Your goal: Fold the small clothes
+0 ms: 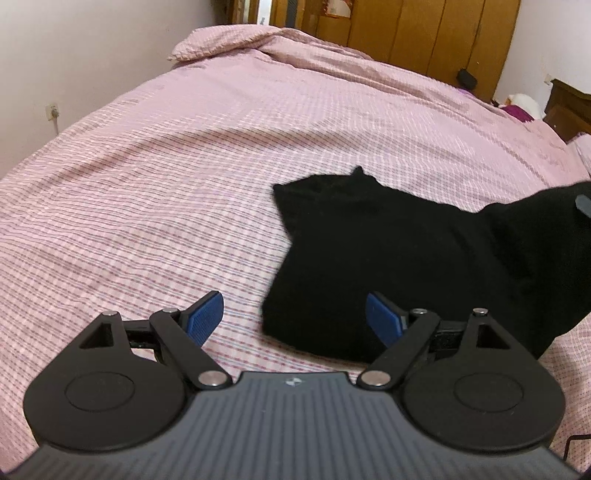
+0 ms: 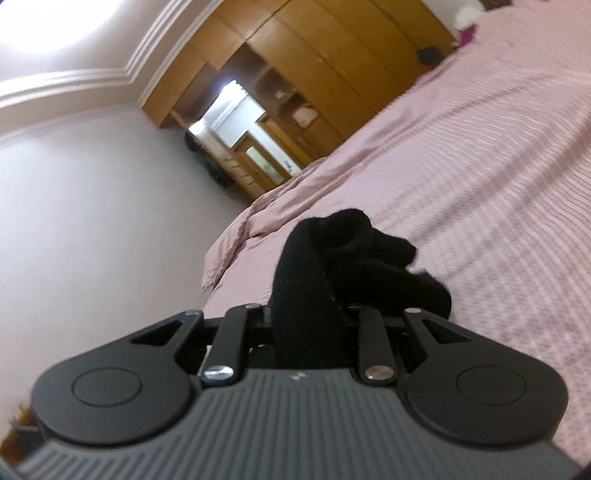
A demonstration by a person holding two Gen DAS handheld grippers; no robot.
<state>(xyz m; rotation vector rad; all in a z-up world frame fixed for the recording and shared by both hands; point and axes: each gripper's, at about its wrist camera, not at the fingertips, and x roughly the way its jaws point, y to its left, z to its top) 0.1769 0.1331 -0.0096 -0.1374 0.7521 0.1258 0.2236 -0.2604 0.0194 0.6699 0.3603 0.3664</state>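
A small black garment [image 1: 388, 254] lies on the pink checked bedspread [image 1: 184, 166], right of centre in the left wrist view. My left gripper [image 1: 293, 319] is open, its blue pads [image 1: 205, 314] spread wide, hovering over the garment's near left edge. In that view the garment's right side rises toward the frame edge, where a bit of the other gripper [image 1: 583, 205] shows. My right gripper [image 2: 304, 314] is shut on a bunched fold of the black garment [image 2: 332, 258], lifted off the bed; the cloth hides its fingertips.
A pillow [image 1: 221, 42] under the same pink cover lies at the bed's far end. A wooden wardrobe [image 1: 424, 33] stands behind the bed, with a bedside cabinet [image 1: 569, 110] at the right. A wall socket [image 1: 51, 110] is on the left wall.
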